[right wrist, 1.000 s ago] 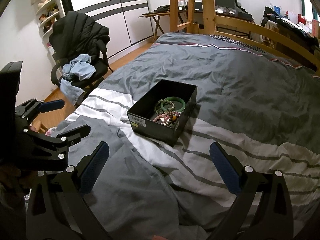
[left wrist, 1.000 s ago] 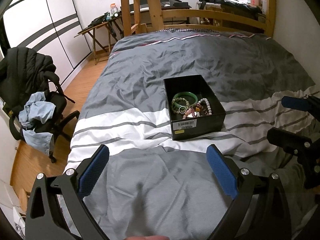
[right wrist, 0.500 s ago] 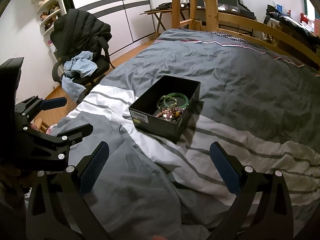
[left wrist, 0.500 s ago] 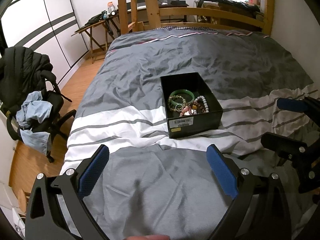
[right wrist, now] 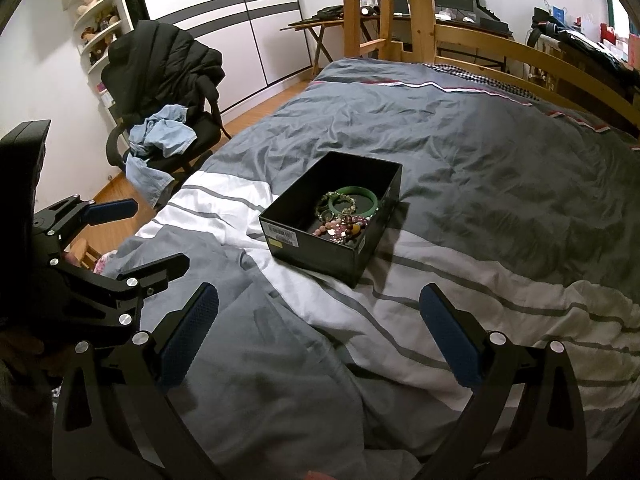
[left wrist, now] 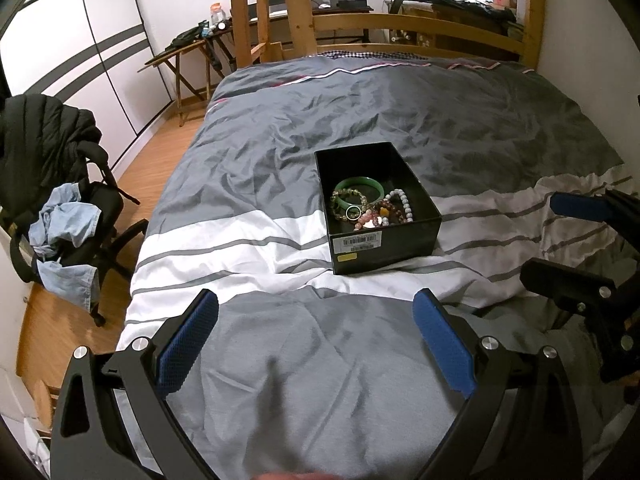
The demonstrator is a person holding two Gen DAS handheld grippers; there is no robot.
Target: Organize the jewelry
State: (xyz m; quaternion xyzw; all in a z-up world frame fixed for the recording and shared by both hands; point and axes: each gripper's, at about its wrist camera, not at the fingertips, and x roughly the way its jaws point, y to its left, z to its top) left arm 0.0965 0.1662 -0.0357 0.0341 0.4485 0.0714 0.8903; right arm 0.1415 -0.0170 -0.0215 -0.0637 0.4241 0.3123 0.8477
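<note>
Both tongs spread wide, nothing held: left gripper [left wrist: 316, 332] and right gripper [right wrist: 318, 334] low over the near edge of the bed [left wrist: 460, 120]. Mid-bed, on the striped duvet, black box [left wrist: 384, 246], lidless; jewelry [left wrist: 366, 206] heaped in its near half, green bangle [right wrist: 354, 200] among bead strands. Fits either a jumble awaiting sorting or pieces already gathered. For any pick: descend vertically, single strand, avoid snagging neighbours.

Striped grey-white duvet [left wrist: 248, 240]; office chair [right wrist: 180, 140] bearing a black jacket [right wrist: 160, 64]; wooden bed frame [left wrist: 400, 24].
</note>
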